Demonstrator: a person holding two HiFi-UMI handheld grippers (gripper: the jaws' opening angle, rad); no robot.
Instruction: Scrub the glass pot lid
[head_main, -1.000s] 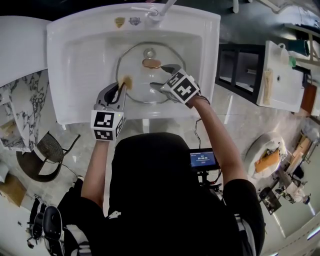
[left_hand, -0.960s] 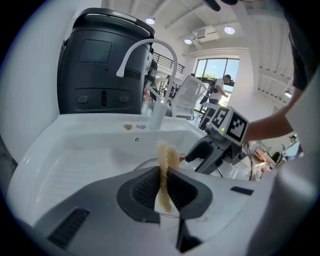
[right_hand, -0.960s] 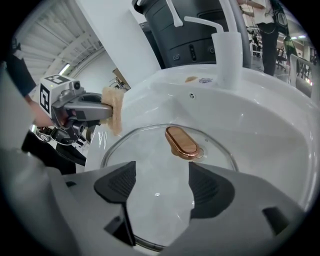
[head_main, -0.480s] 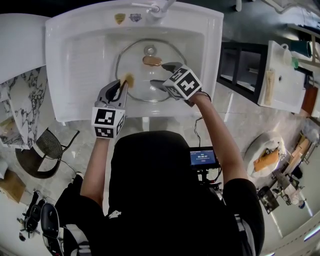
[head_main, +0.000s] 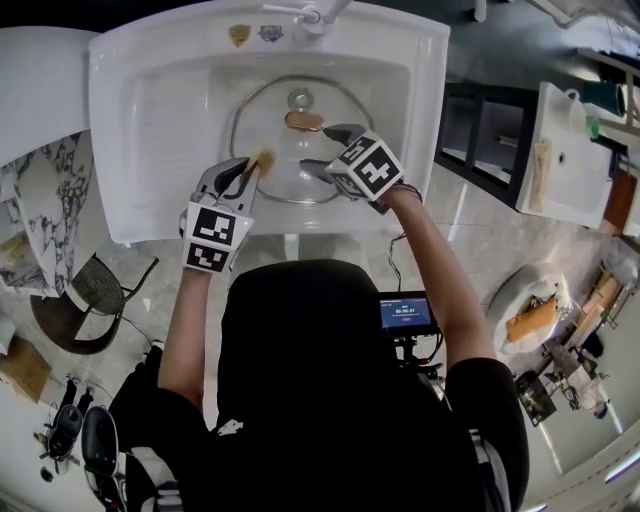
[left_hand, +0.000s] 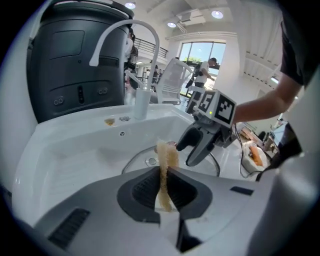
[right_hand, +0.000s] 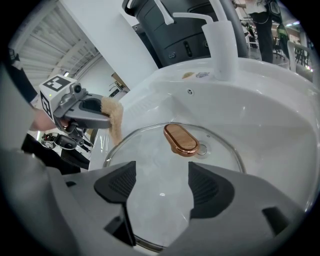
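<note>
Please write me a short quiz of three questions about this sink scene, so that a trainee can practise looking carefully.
1. True or false: the right claw is shut on the copper-coloured handle of the glass lid.
2. What does the left claw hold?
3. Where does the lid lie? A) in the sink basin B) on a stove C) in a dish rack
Key: 1 false, it is open over the glass; 2 a tan scrub pad; 3 A.

Head view looks steeply down on the sink (head_main: 130, 150); both gripper views sit low, facing each other across the glass pot lid (right_hand: 165, 167).
</note>
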